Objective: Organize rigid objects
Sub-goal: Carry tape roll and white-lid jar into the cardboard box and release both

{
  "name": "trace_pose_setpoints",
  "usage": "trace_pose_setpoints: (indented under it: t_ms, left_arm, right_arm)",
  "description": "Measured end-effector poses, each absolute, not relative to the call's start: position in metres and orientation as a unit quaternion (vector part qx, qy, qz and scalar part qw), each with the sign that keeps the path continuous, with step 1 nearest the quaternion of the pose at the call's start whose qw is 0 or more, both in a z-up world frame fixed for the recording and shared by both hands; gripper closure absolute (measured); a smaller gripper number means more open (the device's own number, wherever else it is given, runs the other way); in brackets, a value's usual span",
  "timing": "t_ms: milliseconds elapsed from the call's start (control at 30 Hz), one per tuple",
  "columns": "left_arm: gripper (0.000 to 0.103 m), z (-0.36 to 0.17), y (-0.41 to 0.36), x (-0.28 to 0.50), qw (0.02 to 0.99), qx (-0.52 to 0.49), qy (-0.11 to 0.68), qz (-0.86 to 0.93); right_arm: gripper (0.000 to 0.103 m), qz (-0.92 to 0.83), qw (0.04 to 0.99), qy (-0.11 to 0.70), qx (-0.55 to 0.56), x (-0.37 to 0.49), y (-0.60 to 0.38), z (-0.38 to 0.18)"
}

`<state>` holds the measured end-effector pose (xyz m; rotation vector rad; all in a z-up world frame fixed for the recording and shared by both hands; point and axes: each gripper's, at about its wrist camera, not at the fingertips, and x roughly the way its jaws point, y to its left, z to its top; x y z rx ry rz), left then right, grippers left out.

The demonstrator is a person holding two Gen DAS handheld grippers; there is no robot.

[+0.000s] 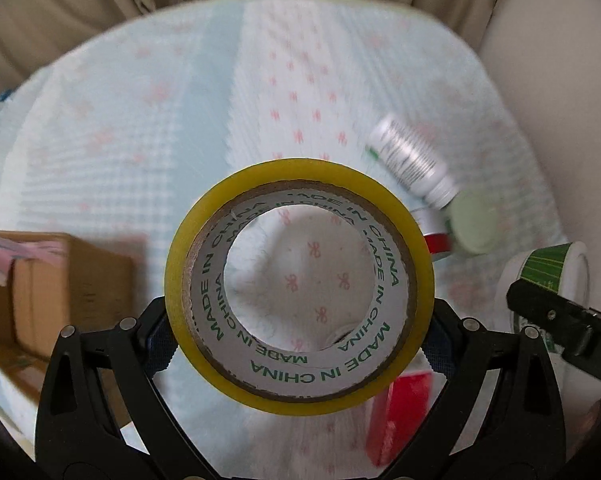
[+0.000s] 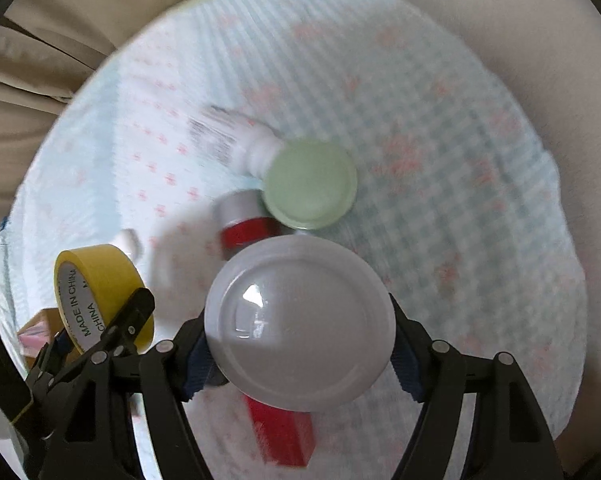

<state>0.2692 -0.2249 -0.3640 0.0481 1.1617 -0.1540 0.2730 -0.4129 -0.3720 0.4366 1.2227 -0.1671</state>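
Left wrist view: the yellow tape roll is pinched across its rim by the left gripper. Light, stiff and smooth, it is judged secure there. A lidded paper cup, crushable, is clamped in the right gripper.

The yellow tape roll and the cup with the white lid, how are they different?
The yellow tape roll is a ring with a hole you can see through; the cup with the white lid is closed on top. The tape is yellow with green words inside; the cup's lid is plain white and its side, in the left view, has a green pattern. The tape is in the left gripper, the cup in the right gripper. Both are round and held up off the cloth.
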Motion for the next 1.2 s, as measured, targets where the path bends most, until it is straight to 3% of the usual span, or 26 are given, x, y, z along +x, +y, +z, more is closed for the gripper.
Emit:
trace_pose_setpoints:
  t_ms: [333,567,900,1200]
  left_arm:
    - [0.007,-0.208,-0.171,0.214,0.877,0.0,0.477,-0.061]
    - [0.007,-0.142,-0.091,0.19,0.892,-0.024,0.45,-0.04]
    - [0.007,-0.141,0.04,0.171,0.883,-0.015,0.468,-0.033]
    - [0.007,-0.167,0.153,0.194,0.865,0.005,0.496,-0.07]
  right_arm:
    - [0.033,-0.037,0.854,0.495,0.154,0.213,-0.376,-0.229]
    - [0.034,0.017,0.885,0.45,0.12,0.195,-0.318,-0.161]
    - [0.034,0.067,0.893,0.433,0.101,0.18,-0.202,-0.14]
    - [0.034,0.049,0.882,0.453,0.116,0.184,-0.083,-0.175]
